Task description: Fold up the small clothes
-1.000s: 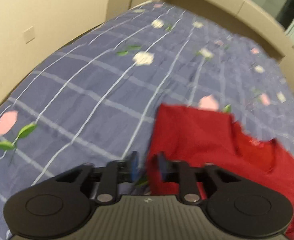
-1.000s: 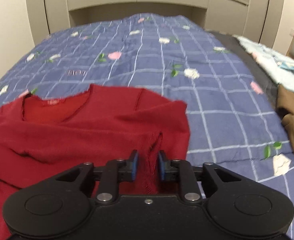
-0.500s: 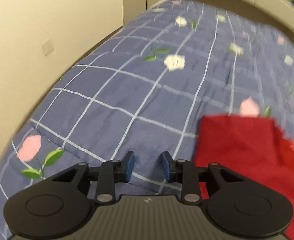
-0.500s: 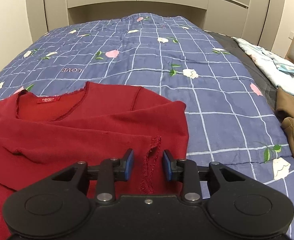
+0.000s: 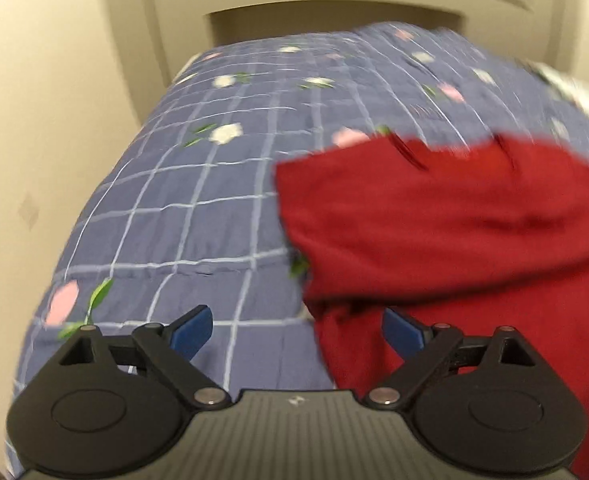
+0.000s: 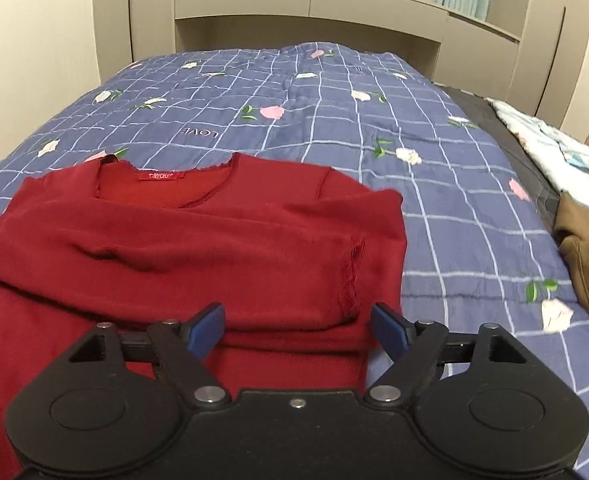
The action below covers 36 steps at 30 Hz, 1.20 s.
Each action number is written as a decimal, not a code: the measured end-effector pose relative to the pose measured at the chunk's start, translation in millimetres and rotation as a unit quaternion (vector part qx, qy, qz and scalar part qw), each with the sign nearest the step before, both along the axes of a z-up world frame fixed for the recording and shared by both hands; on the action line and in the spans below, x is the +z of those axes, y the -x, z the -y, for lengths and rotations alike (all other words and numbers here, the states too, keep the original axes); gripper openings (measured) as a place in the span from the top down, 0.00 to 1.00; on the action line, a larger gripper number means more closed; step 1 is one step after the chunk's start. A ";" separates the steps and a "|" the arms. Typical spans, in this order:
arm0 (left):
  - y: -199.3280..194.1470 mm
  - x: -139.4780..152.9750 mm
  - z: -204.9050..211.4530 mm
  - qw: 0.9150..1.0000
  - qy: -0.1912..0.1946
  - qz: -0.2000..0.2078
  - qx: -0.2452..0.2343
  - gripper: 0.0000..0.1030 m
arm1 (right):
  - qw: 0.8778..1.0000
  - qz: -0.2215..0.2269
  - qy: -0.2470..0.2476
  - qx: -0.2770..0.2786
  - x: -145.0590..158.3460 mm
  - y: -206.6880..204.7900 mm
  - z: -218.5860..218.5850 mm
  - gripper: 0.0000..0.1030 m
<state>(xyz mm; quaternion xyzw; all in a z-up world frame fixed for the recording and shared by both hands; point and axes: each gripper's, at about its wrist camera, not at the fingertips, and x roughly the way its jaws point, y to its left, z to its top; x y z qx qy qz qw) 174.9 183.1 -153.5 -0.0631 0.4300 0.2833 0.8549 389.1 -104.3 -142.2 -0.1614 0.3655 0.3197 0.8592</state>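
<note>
Red sweater (image 6: 198, 248) lies on the bed (image 6: 334, 120), front up, neck w/ its red label (image 6: 161, 176) at the far end. One sleeve is folded across the chest; its frilly cuff (image 6: 350, 276) ends near the garment's right edge.

Right tool (image 6: 297, 330) — jaws spread wide, holding nothing; it hovers low over the sweater's near part, the cuff just ahead between the blue pads (image 6: 206, 326).

Left tool (image 5: 296, 334) — also wide apart, nothing held. Its view is blurred. The sweater (image 5: 454, 240) fills the right half of that view; its left edge falls between the pads, the right-hand pad over red cloth and the other pad (image 5: 192, 330) over bare quilt. Can't tell if either pad touches the fabric.

Quilt is blue w/ white grid lines and pink/white flowers, plus the word "LOVE" (image 6: 198, 133) beyond the collar. At the bed's right side: a pale blue-white cloth (image 6: 554, 156) and a brown garment (image 6: 586, 248), well apart from the sweater. Beige cabinets (image 6: 334, 4) at the far end of the bed.
</note>
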 end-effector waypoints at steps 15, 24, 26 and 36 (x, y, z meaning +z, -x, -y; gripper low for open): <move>-18.8 -5.7 -7.5 0.982 -0.102 0.022 0.158 0.18 | 0.998 0.048 0.005 -0.039 -3.0 -15.9 -21.1 0.16; 5.8 -25.9 -34.2 0.952 0.051 0.062 0.295 0.12 | 0.996 0.043 0.059 -0.056 -25.6 -29.9 -13.6 0.12; 18.9 -26.3 -40.1 0.944 0.080 0.085 0.308 0.10 | 0.996 0.059 0.049 -0.054 -20.8 -29.2 -9.8 0.12; 21.5 -19.5 -51.0 0.942 0.128 0.067 0.303 0.03 | 0.996 0.045 0.050 -0.064 -13.9 -31.8 3.8 0.11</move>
